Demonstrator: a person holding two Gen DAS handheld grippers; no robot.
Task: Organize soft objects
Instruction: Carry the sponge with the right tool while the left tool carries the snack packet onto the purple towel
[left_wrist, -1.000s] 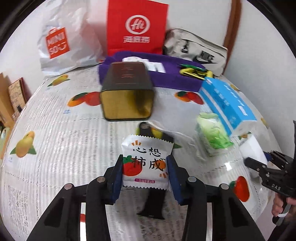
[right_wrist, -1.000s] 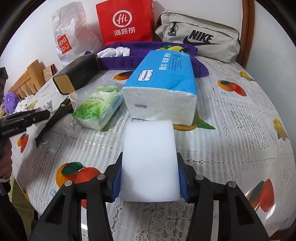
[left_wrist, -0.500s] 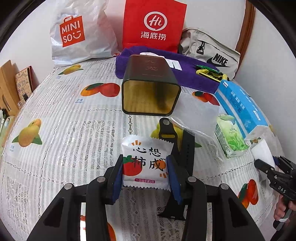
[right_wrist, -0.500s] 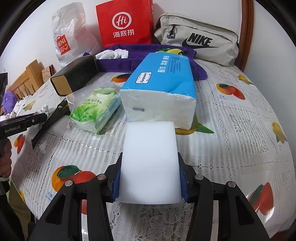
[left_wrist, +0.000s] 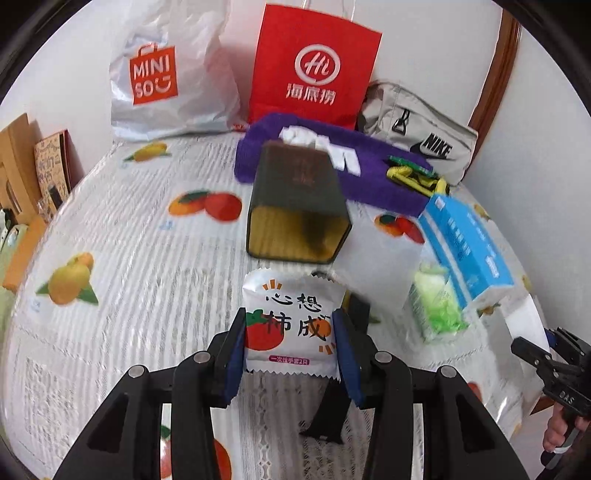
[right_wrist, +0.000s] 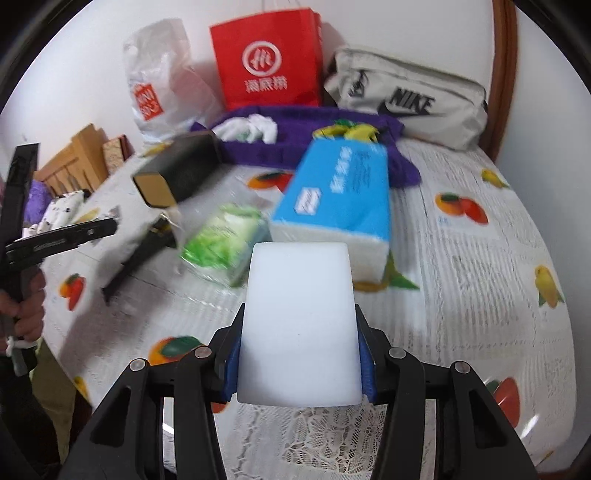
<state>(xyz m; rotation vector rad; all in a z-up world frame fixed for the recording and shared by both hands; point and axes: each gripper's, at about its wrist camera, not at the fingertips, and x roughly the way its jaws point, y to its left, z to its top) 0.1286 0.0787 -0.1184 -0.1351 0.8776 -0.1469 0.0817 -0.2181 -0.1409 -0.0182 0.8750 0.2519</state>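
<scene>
My left gripper is shut on a white snack packet printed with persimmons, held above the table. A dark tin lies on its side just beyond it, its gold open mouth facing me. My right gripper is shut on a white foam sponge block, held above the tablecloth. Ahead of it lie a blue tissue pack and a green tissue pack. A purple towel at the back holds white cloths and yellow-green items.
A black strap lies under the left gripper. A Miniso bag, a red paper bag and a grey Nike pouch line the back wall. The table's edge drops off at left in the right wrist view.
My left gripper has moved with the packet closer to the tin's mouth. My right gripper has lifted the sponge and drawn nearer the tissue packs. Both stay shut.
</scene>
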